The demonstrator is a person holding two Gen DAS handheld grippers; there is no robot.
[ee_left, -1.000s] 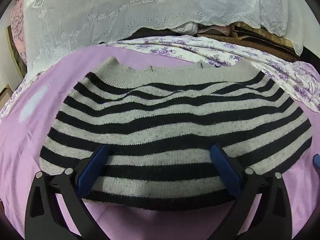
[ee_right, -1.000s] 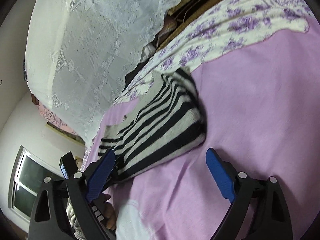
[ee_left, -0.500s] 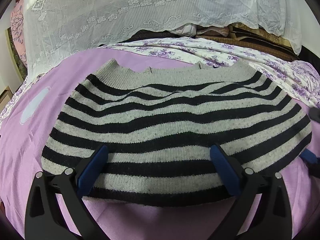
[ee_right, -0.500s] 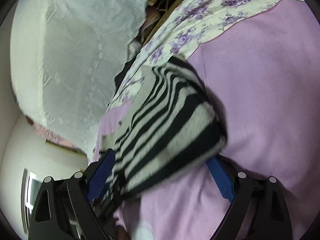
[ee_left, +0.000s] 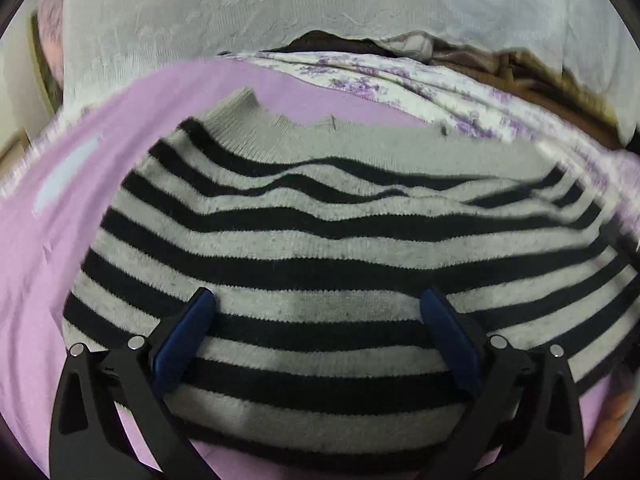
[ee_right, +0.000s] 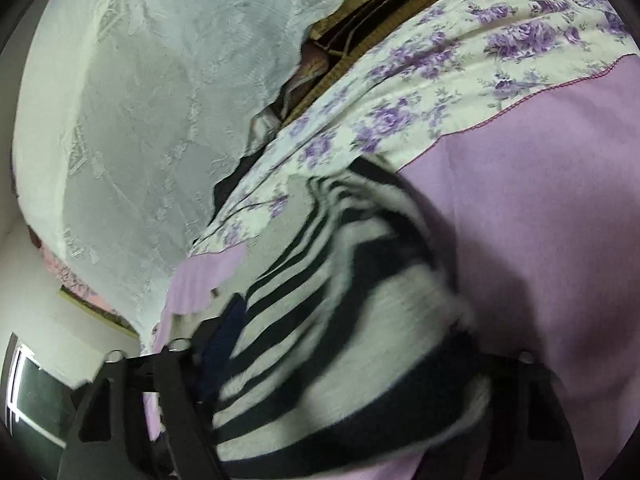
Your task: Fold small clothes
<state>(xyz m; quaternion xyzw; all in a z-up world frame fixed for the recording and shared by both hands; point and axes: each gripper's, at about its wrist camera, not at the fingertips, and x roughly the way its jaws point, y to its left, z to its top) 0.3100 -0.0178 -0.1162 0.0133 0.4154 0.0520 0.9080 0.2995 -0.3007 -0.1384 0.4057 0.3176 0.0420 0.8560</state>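
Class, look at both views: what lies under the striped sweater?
The striped sweater lies on a pink sheet, which shows all around it. Whatever sits directly beneath the sweater's middle is covered and cannot be seen.

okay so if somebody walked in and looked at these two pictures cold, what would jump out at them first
The black and grey striped sweater fills the middle of both views, lying on a pink blanket. In the left view, the left gripper hovers open over its near hem. In the right view, the right gripper is blurred, with the sweater's edge bunched between its fingers. Behind hangs a white lace curtain.
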